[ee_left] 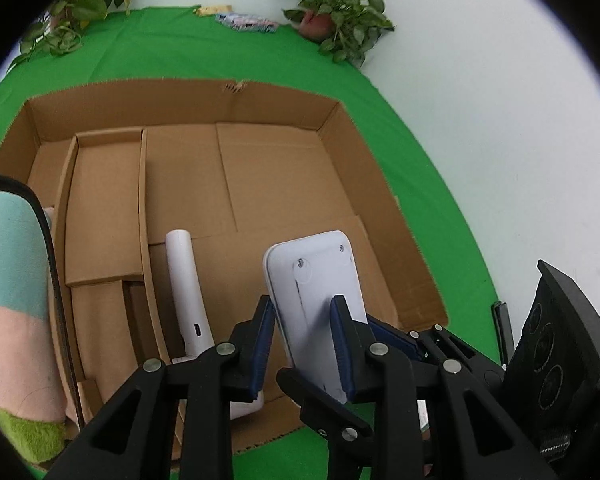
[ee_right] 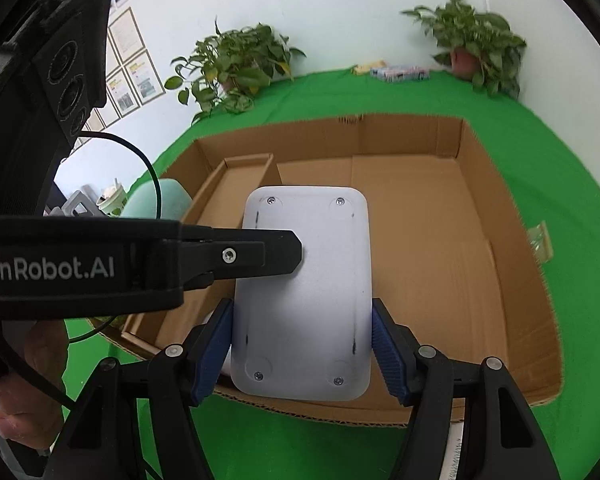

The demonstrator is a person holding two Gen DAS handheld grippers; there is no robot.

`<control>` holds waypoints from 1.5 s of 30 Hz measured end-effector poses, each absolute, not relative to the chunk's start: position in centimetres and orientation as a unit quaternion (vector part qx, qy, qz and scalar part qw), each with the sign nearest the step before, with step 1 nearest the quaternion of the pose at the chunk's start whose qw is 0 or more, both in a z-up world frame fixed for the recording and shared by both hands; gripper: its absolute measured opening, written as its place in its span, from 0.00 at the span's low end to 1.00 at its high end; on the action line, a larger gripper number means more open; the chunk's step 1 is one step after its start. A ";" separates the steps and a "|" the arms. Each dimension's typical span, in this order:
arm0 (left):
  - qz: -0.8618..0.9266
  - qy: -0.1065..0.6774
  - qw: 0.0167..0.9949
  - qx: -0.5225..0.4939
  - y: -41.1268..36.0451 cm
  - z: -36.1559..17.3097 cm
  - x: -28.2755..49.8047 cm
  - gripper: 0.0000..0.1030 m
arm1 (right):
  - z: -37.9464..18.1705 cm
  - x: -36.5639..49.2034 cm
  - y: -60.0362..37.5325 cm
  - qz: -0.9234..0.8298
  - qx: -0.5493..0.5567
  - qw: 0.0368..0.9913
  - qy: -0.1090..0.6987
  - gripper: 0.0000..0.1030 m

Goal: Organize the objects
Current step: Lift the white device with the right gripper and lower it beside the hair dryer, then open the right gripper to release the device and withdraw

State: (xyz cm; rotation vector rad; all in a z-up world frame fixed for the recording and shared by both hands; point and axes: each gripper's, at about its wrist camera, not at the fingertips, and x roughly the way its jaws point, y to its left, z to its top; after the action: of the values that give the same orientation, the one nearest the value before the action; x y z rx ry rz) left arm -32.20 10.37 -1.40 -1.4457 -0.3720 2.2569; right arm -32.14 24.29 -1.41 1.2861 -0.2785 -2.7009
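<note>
- We see the left gripper (ee_left: pixel 302 344) built of black plastic links, with round silver pins at the joints and ribbed blue pads (ee_left: pixel 262 340) lining its 2 fingers.
- The right gripper (ee_right: pixel 302 350) has the same black frame, silver pins and blue pads (ee_right: pixel 386 350).
- In the right wrist view, the other gripper's black finger carries white "GenRobot.AI" lettering (ee_right: pixel 48 269) and 1 silver screw (ee_right: pixel 229 255).
- A thin black cable (ee_right: pixel 148 168) loops beside its body.

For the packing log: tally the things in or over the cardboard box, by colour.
White: 2, the flat device held by both grippers and the curved handle-shaped gadget lying in the box.
Pastel multicolour: 1, the plush toy.
Total: 3
</note>
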 end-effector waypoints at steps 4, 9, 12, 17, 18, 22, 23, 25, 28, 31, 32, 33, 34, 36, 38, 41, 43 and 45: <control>0.801 -0.134 0.214 -0.542 10.6 -3.3 -33.4 0.26 | -4.4 -33.4 25.3 -0.881 0.454 0.070 -0.113 0.61; 0.788 -0.136 0.210 -0.562 10.8 -5.6 -33.9 0.24 | -7.1 -34.7 26.2 -0.857 0.491 0.075 -0.137 0.62; 0.783 -0.144 0.205 -0.570 10.7 -6.8 -34.3 0.23 | -8.6 -34.9 26.6 -0.842 0.513 0.085 -0.147 0.62; 0.781 -0.147 0.208 -0.570 10.4 -7.3 -34.1 0.23 | -9.1 -34.7 26.1 -0.837 0.522 0.089 -0.137 0.63; 0.780 -0.147 0.209 -0.571 10.4 -7.5 -34.1 0.24 | -9.1 -34.7 26.1 -0.837 0.523 0.090 -0.137 0.63; 0.780 -0.148 0.211 -0.570 10.7 -7.2 -34.4 0.23 | -9.1 -34.9 25.9 -0.833 0.528 0.090 -0.138 0.64; 0.780 -0.148 0.211 -0.570 10.7 -7.2 -34.5 0.23 | -9.1 -35.0 25.9 -0.833 0.528 0.091 -0.138 0.64; 0.780 -0.148 0.209 -0.572 10.7 -6.9 -34.5 0.24 | -9.0 -35.0 25.8 -0.832 0.529 0.091 -0.138 0.64; 0.778 -0.148 0.201 -0.576 10.8 -7.0 -34.8 0.24 | -9.1 -35.3 25.7 -0.829 0.533 0.095 -0.143 0.64; 0.794 -0.134 0.181 -0.565 10.6 -6.2 -34.4 0.23 | -9.3 -35.7 25.7 -0.823 0.539 0.100 -0.148 0.65; 0.800 -0.132 0.180 -0.557 10.5 -5.8 -34.2 0.23 | -9.2 -35.7 25.6 -0.822 0.541 0.100 -0.147 0.64; 0.802 -0.133 0.184 -0.553 10.4 -5.6 -34.1 0.23 | -9.1 -35.6 25.6 -0.824 0.539 0.101 -0.145 0.65; 0.804 -0.134 0.186 -0.548 10.3 -5.1 -33.9 0.23 | -8.9 -35.4 25.6 -0.826 0.535 0.103 -0.147 0.65; 0.816 -0.124 0.186 -0.533 10.2 -3.9 -33.2 0.23 | -8.2 -35.0 26.0 -0.830 0.526 0.107 -0.155 0.68; 0.829 -0.111 0.185 -0.516 10.1 -2.8 -32.2 0.23 | -7.3 -34.7 26.4 -0.833 0.513 0.121 -0.168 0.68; 0.844 -0.098 0.171 -0.499 9.6 -1.9 -30.8 0.23 | -6.6 -34.5 26.9 -0.836 0.514 0.108 -0.159 0.59; 0.855 -0.090 0.157 -0.485 8.9 -1.5 -29.6 0.23 | -6.9 -34.5 26.8 -0.831 0.527 0.098 -0.147 0.47; 0.863 -0.087 0.140 -0.477 7.9 -1.3 -28.8 0.23 | -7.3 -34.5 26.4 -0.828 0.534 0.096 -0.139 0.41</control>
State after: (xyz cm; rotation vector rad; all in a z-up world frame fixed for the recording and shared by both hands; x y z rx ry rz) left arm -28.77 7.87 -1.27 -1.3775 -0.2518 2.4934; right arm -34.48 26.39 -7.28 1.5833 -0.4110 -2.4542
